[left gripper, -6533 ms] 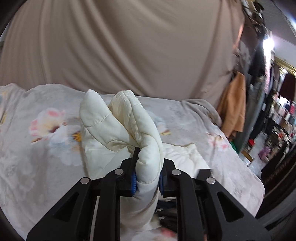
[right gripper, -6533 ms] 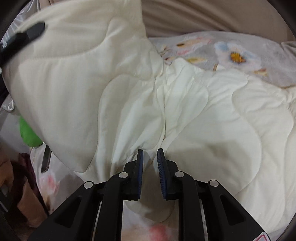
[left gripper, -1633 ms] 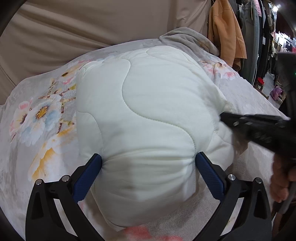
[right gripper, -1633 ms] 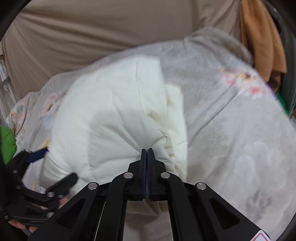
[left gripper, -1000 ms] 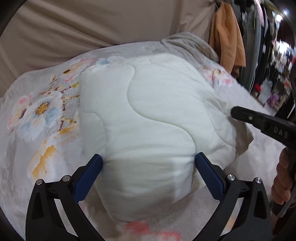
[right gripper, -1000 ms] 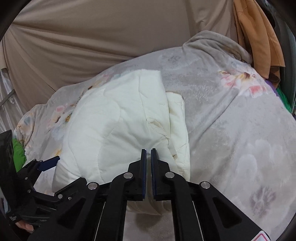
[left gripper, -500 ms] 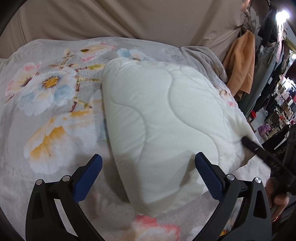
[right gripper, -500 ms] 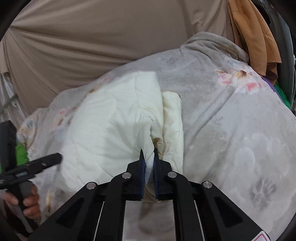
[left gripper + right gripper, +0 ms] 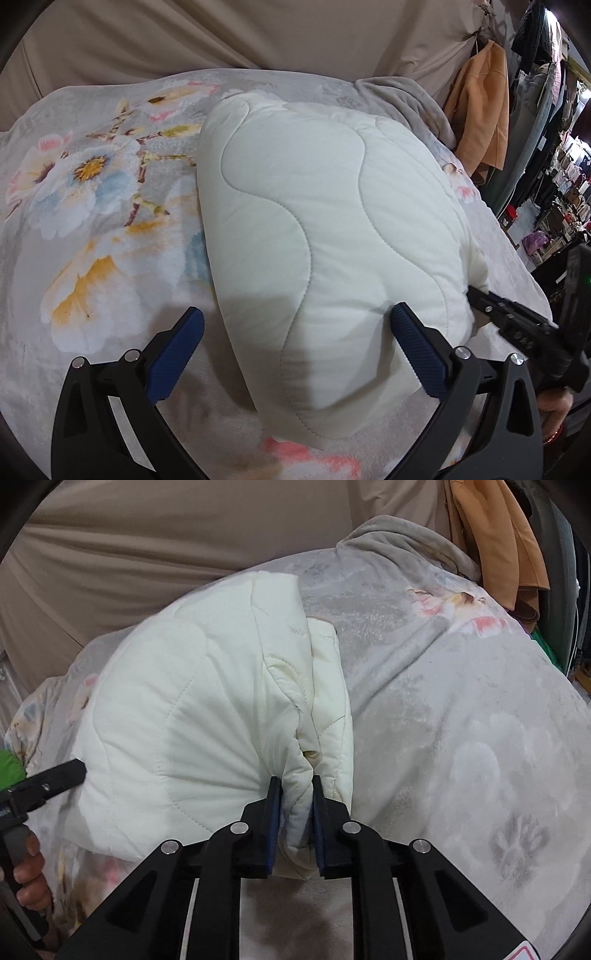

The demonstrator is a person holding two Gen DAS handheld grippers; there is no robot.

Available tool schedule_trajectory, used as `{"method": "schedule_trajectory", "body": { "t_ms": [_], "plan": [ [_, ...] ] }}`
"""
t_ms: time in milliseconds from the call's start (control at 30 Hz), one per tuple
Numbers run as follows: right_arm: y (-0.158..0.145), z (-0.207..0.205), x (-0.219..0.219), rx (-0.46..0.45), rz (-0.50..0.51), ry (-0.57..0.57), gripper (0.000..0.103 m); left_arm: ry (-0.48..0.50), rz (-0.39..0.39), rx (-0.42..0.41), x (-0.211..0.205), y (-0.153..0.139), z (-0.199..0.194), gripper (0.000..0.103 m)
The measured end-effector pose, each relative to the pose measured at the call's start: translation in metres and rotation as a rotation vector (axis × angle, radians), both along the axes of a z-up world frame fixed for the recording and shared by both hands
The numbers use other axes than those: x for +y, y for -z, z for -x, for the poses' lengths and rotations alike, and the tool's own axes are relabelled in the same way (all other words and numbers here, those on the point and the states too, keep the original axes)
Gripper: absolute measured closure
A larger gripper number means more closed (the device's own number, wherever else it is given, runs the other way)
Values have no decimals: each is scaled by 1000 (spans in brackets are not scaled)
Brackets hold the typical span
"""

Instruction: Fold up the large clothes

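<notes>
Orange coat (image 9: 478, 122) hangs beside floral blanket (image 9: 96, 229).

Your right gripper (image 9: 294, 797) pinching folded cream quilted jacket (image 9: 207, 720).
Jaws just widened w/ a fabric bunch between pads; jacket lies on floral blanket (image 9: 461, 709); left gripper (image 9: 55, 775) at its far edge.

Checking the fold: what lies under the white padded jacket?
The jacket lies on a grey flowered blanket, visible all round it. The blanket directly beneath, and the jacket's tucked-in layers, are covered.
</notes>
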State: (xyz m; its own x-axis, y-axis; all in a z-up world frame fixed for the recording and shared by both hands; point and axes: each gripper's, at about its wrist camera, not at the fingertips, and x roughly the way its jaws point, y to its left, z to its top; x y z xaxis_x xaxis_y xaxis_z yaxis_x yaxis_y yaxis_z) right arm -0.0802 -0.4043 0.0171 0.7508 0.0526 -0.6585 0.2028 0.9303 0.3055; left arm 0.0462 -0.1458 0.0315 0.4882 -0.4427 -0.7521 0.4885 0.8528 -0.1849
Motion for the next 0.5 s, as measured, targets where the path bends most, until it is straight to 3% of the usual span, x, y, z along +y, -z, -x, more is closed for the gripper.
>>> {"method": "schedule_trajectory", "body": {
  "t_ms": [33, 133, 500],
  "plan": [
    [-4, 2, -3, -11, -22, 8, 76, -2, 1, 0, 0, 0, -1, 5],
    [-5, -1, -10, -4, -11, 43, 43, 2, 13, 23, -1, 2, -4, 5],
    [14, -25, -23, 42, -162, -35, 32, 44, 45, 79, -14, 5, -13, 5]
  ]
}}
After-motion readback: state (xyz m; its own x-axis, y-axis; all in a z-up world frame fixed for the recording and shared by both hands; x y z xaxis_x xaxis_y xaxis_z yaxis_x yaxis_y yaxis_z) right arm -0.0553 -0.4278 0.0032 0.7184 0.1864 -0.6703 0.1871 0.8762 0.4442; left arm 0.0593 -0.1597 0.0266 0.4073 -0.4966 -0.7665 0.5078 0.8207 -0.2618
